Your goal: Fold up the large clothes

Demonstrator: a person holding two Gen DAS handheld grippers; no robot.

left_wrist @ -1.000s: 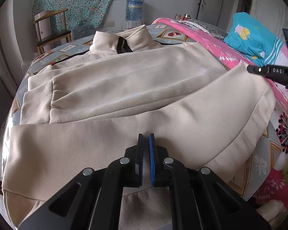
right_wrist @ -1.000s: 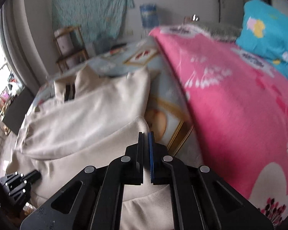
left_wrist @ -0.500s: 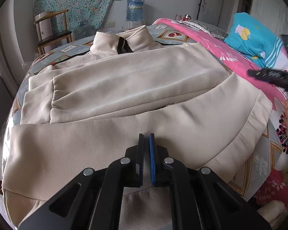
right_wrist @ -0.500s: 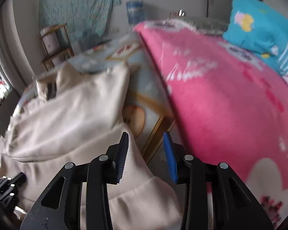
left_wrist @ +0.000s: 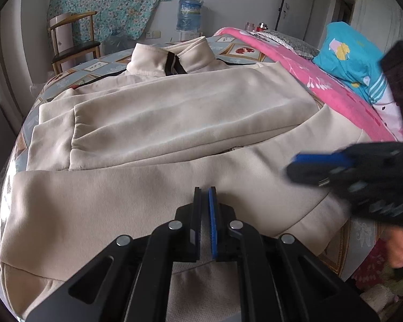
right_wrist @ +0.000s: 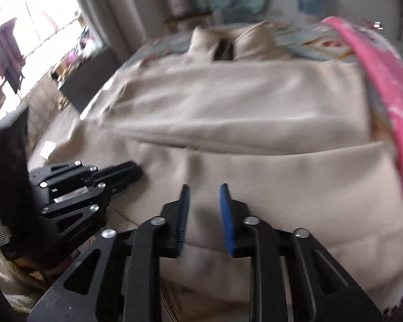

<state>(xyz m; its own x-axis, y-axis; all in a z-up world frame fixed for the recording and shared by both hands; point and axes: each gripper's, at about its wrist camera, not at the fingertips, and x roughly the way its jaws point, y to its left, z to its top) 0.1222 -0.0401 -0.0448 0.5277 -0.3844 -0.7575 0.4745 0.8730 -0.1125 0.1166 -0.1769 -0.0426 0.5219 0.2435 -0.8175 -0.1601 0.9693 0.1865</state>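
A large cream jacket (left_wrist: 188, 112) lies spread on the bed, its collar (left_wrist: 169, 56) at the far end and its near hem folded up over the body. My left gripper (left_wrist: 204, 190) sits at the near hem, shut, with the cloth running up between its pads. It also shows in the right wrist view, left gripper (right_wrist: 131, 173) at the jacket's (right_wrist: 255, 123) left edge. My right gripper (right_wrist: 204, 187) hovers over the folded hem, blurred. Its jaws stand apart and are closing, with cloth below them and nothing pinched. From the left wrist view, the right gripper (left_wrist: 322, 166) comes in from the right.
A pink blanket (left_wrist: 335, 91) and a blue pillow (left_wrist: 349, 56) lie along the bed's right side. The patterned sheet (left_wrist: 99, 65) shows around the jacket. A wooden chair (left_wrist: 72, 48) and a water bottle (left_wrist: 188, 13) stand by the far wall. A person's hand (left_wrist: 400, 252) holds the right gripper.
My right gripper let go of the jacket's right corner, opened, then swung left over the jacket with its jaws narrowing. The left gripper kept still.
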